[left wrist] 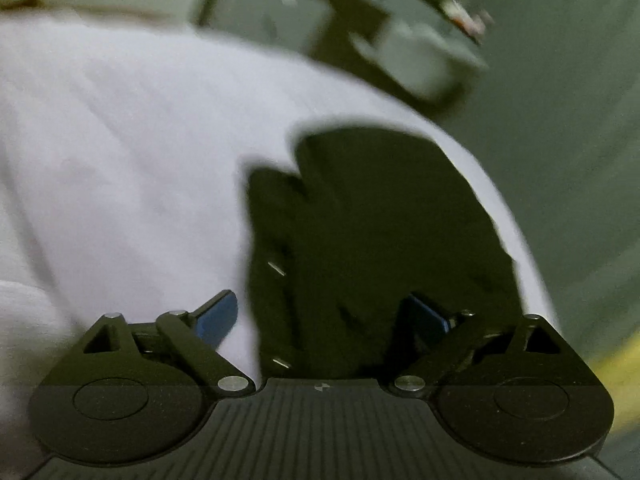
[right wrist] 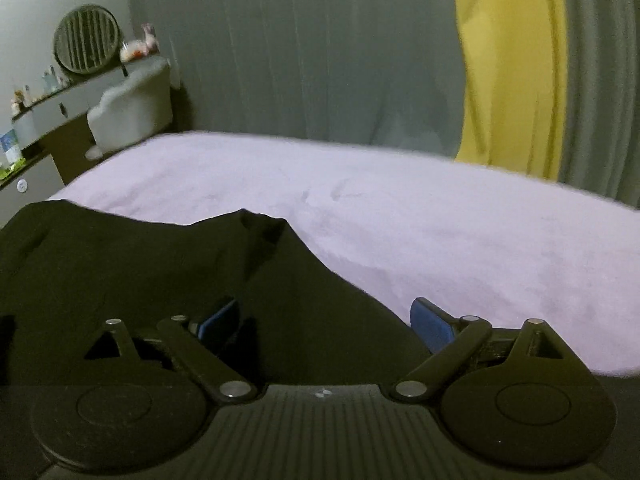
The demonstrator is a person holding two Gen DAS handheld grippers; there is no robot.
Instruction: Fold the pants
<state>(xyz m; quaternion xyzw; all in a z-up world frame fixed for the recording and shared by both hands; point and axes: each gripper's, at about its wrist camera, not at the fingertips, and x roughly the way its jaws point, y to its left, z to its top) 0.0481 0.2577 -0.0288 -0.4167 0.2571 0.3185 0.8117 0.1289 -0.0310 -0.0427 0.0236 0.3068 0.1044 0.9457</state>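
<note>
On the bed (right wrist: 400, 208), dark pants (right wrist: 160, 272) bunched at 9 o'clock. Both wide and empty: left claw (left wrist: 320, 316) and right claw (right wrist: 326, 320). Probably between folds; next, grasping an edge at 12 o'clock.

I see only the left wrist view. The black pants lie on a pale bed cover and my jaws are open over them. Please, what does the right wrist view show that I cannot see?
Observer: The right gripper is open too, its jaws wide above the pants, with no cloth pinched between them.
Operator: Is the cloth flat on that side?
Observer: No, a raised ridge of the pants stands up ahead of the gripper.
Operator: Is there free bed beyond it?
Observer: Yes, the bed cover lies bare past the cloth, and behind it hangs a yellow curtain.
</note>
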